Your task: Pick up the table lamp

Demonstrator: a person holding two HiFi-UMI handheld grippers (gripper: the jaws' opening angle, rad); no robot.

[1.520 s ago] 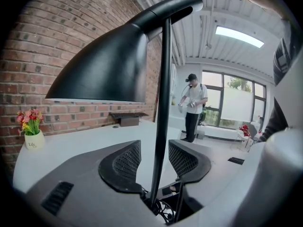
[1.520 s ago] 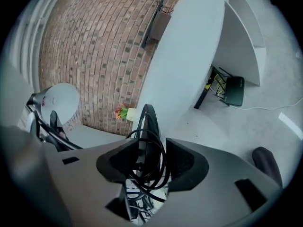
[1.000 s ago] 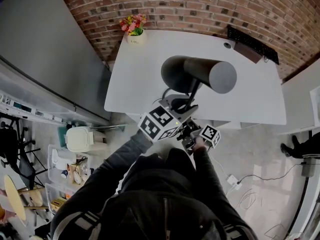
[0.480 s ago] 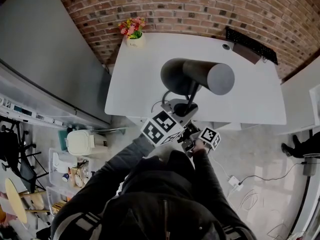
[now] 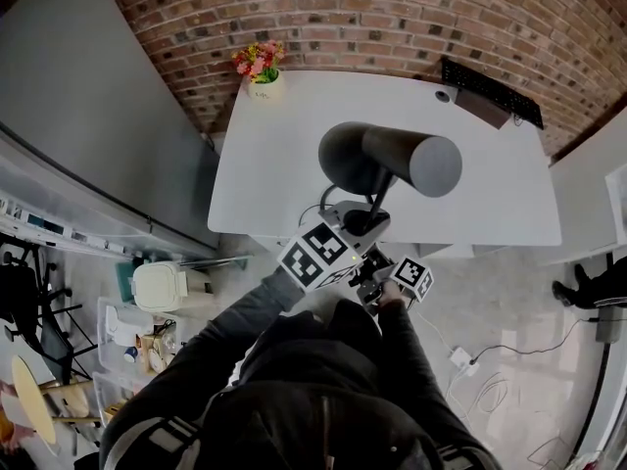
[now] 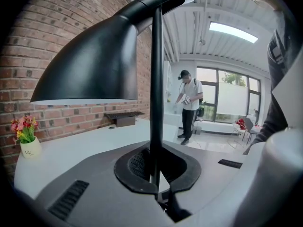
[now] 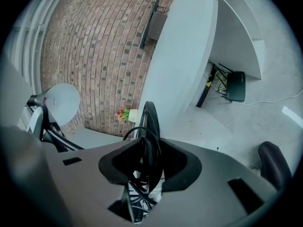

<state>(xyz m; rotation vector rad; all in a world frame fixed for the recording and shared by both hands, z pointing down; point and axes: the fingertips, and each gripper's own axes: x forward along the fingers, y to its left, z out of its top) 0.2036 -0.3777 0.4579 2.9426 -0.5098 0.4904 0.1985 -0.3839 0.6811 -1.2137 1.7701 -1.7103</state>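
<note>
The thin stem is pinched in the left gripper, and the coiled cord has just been closed on by the right gripper. The table lamp could be twisted loose by the shade overhead.

Table lamp: matte black, w/ a big flared shade on a thin straight stem. It's being held upright over the near edge of the white desk, shade sitting at the top, its wide rim facing down-left in the left gripper view. Stem is running vertically thru the left gripper, jaws pinching it tight. Its black cord is looping betw. the right gripper jaws, which have just been closing on the bundle.
</note>
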